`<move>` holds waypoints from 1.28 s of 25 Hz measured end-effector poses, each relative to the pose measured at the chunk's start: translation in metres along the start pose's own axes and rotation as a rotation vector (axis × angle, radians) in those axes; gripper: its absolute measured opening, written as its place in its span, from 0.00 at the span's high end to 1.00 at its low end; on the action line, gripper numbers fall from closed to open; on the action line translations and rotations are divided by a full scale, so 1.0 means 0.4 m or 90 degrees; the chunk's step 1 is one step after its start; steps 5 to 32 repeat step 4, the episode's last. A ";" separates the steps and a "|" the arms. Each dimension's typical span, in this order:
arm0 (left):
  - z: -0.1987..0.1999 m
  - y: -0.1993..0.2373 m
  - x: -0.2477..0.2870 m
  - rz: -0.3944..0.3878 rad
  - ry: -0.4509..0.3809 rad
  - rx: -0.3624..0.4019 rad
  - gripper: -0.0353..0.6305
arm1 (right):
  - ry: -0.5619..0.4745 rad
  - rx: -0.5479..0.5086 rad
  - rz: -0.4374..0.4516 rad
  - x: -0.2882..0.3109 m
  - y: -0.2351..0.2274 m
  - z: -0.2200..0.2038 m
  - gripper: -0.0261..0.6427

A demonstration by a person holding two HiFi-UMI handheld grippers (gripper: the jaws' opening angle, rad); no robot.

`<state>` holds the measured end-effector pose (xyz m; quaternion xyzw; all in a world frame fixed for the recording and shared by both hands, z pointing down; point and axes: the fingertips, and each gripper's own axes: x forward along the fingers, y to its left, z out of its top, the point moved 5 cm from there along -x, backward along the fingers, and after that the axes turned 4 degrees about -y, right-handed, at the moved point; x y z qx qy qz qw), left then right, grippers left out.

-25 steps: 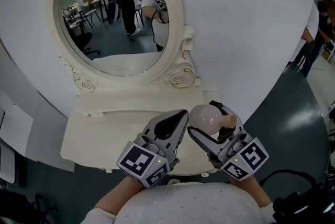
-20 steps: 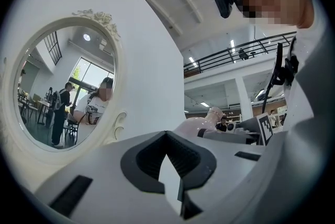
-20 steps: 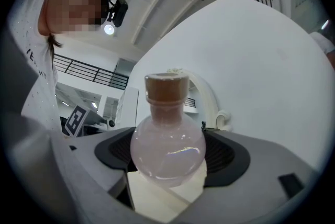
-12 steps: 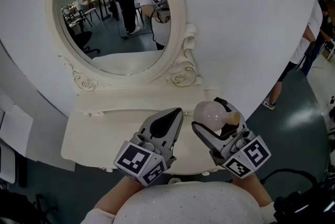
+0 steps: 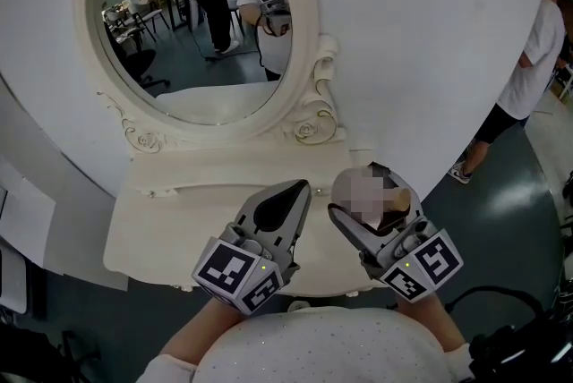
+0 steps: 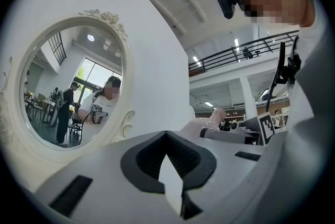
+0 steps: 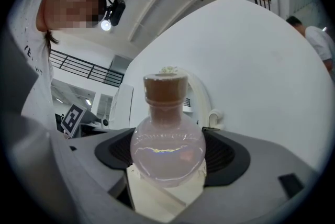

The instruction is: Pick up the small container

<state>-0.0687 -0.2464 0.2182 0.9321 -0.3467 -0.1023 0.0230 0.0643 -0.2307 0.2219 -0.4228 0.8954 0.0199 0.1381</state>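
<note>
A small round pink glass bottle (image 7: pixel 167 150) with a cork stopper (image 7: pixel 165 90) sits between the jaws of my right gripper (image 7: pixel 167 168), whose dark pads press on its two sides. In the head view that right gripper (image 5: pixel 360 204) holds the bottle (image 5: pixel 369 190) above the right end of the cream dressing table (image 5: pixel 170 220), cork pointing right. My left gripper (image 5: pixel 298 191) hovers just to its left, jaws together with nothing in them. From the left gripper view the bottle (image 6: pixel 205 122) shows past the shut left gripper (image 6: pixel 168 163).
An oval mirror (image 5: pixel 192 23) in a carved cream frame (image 5: pixel 313 117) stands at the back of the table against a white wall. A person (image 5: pixel 528 68) stands on the dark floor at the right. The table's front edge is near my body.
My right gripper with the bottle has drifted slightly right, and the left gripper has barely moved. The person at the right edge has walked further into view.
</note>
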 end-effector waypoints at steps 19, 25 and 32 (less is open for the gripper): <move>-0.003 0.005 0.002 0.003 -0.002 0.002 0.94 | -0.002 0.000 -0.001 0.000 -0.008 -0.005 0.37; -0.003 0.005 0.002 0.003 -0.002 0.002 0.94 | -0.002 0.000 -0.001 0.000 -0.008 -0.005 0.37; -0.003 0.005 0.002 0.003 -0.002 0.002 0.94 | -0.002 0.000 -0.001 0.000 -0.008 -0.005 0.37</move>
